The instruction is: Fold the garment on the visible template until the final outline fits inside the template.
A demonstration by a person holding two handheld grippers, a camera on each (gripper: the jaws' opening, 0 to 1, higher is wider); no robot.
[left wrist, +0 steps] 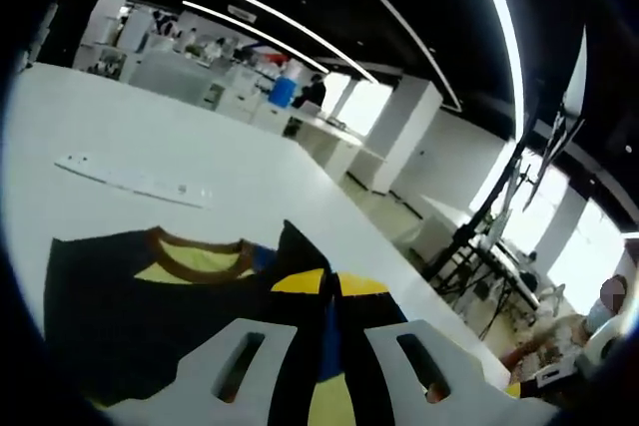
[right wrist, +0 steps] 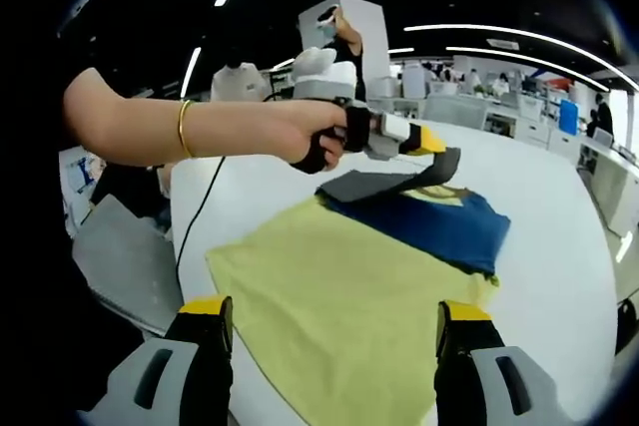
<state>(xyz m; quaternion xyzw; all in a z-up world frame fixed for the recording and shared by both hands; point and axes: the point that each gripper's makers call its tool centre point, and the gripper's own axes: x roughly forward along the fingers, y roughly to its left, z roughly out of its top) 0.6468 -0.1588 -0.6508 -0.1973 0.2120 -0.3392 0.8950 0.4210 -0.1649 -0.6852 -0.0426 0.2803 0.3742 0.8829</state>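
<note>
The garment (right wrist: pixel 369 286) lies flat on the white table (right wrist: pixel 559 276), its near part yellow-green, its far part (right wrist: pixel 439 221) blue with a brown collar. In the right gripper view a hand holds my left gripper (right wrist: pixel 434 142) over the collar end, shut on a dark flap (right wrist: pixel 384 184) that it lifts off the cloth. The left gripper view looks along that gripper (left wrist: pixel 331 286): dark cloth runs between its yellow tips, with the navy body and brown collar (left wrist: pixel 195 246) beyond. My right gripper (right wrist: pixel 334 321) stands wide open above the yellow hem, holding nothing.
A white ruler-like strip (left wrist: pixel 130 179) lies on the table (left wrist: pixel 250 162) beyond the collar. A grey flat panel (right wrist: pixel 125 251) sits at the table's left edge by a black cable (right wrist: pixel 200 212). The person's arm (right wrist: pixel 200 127) reaches across. Desks and light stands (left wrist: pixel 499 216) are behind.
</note>
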